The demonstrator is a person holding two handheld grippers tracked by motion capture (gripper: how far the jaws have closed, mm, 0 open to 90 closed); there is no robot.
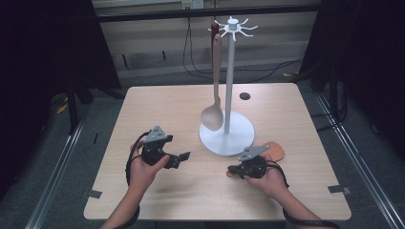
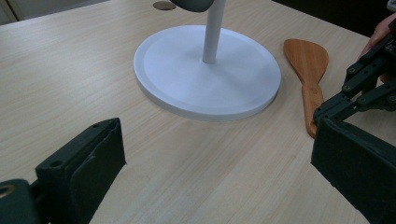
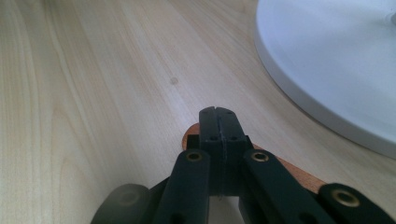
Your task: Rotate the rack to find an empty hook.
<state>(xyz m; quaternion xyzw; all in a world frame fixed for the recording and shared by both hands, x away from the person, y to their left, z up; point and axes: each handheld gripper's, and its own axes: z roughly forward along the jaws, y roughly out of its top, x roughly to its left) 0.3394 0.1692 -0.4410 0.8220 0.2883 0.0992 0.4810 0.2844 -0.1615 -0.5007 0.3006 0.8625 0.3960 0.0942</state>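
Note:
A white utensil stand (image 1: 229, 86) rises from a round base (image 2: 187, 79) at mid table, and a wooden spoon (image 1: 213, 116) hangs from one of its top hooks. To the right of the base a wooden spatula (image 1: 275, 151) lies flat (image 2: 306, 58). My right gripper (image 1: 231, 169) is shut with its jaws pressed together (image 3: 218, 123) just over the end of the spatula's handle (image 3: 189, 135), and I see nothing between them. My left gripper (image 1: 180, 159) is open (image 2: 219, 154) and empty, left of the base and pointed toward it.
A small round hole (image 1: 245, 96) sits in the table near its far edge, behind the stand. Bare wood (image 1: 157, 109) spreads to the left of the stand. Dark curtains and cables surround the table.

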